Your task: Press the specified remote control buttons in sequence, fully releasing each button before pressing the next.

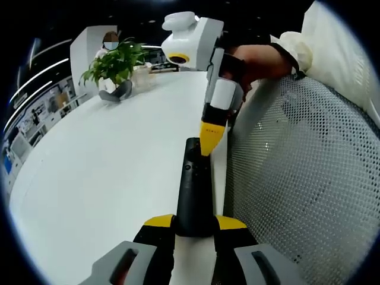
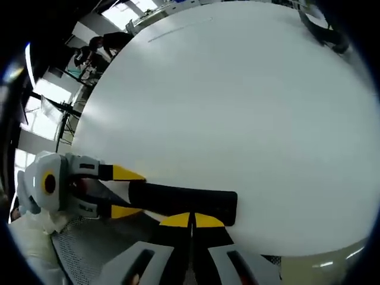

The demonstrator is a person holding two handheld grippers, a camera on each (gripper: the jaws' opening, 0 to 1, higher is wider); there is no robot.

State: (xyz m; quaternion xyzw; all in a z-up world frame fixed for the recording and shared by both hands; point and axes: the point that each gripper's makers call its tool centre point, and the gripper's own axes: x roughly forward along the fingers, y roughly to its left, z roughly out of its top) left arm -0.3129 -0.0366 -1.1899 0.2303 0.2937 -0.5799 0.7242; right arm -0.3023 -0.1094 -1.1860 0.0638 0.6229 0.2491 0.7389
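Note:
A black remote control (image 1: 193, 190) lies lengthwise on the white table (image 1: 101, 172) near its right edge. My left gripper (image 1: 195, 221) is shut on the remote's near end, one yellow tip on each side. My right gripper (image 1: 211, 139) comes down from above with its yellow tips together, touching the remote's far end. In the right gripper view the remote (image 2: 184, 200) lies crosswise. There my right gripper (image 2: 191, 220) is shut, its tips against the remote's long edge. The left gripper (image 2: 126, 192) clamps the remote's left end.
A potted green plant (image 1: 116, 62) and a grey curved object (image 1: 117, 92) stand at the table's far end. A mesh chair back (image 1: 297, 178) rises close on the right. A hand (image 1: 258, 59) holds the right gripper. A dark object (image 2: 323, 29) lies far across the table.

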